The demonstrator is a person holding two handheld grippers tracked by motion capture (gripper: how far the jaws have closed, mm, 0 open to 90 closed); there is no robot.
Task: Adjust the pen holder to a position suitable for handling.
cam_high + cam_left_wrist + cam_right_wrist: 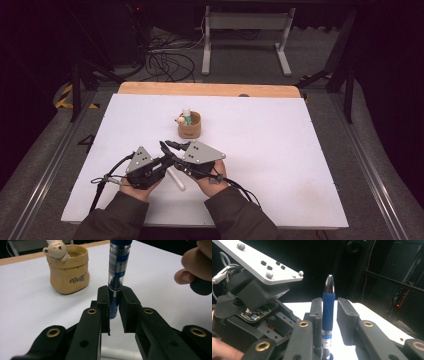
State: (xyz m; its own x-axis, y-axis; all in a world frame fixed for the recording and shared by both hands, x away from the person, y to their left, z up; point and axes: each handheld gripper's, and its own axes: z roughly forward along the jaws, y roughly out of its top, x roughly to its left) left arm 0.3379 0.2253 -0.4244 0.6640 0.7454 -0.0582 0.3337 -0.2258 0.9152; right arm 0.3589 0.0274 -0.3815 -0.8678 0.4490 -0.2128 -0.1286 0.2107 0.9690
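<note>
A blue pen (117, 262) stands upright between my two grippers, which meet above the white table. My left gripper (115, 293) is shut on its lower barrel, both pads pressing on it. In the right gripper view the pen's blue grip and silver tip (328, 312) rise between the jaws of my right gripper (329, 303), which stands open with a gap at the right jaw. In the high view the left gripper (164, 151) and right gripper (175, 146) point toward each other. A tan bear-shaped pen holder (190, 126) (68, 270) stands just beyond them.
A white tube-like piece (176, 178) lies on the white table (280, 165) between the person's hands. The holder has a white and green item inside. Beyond the table's wooden far edge (210, 89) are cables and a white stand frame on the floor.
</note>
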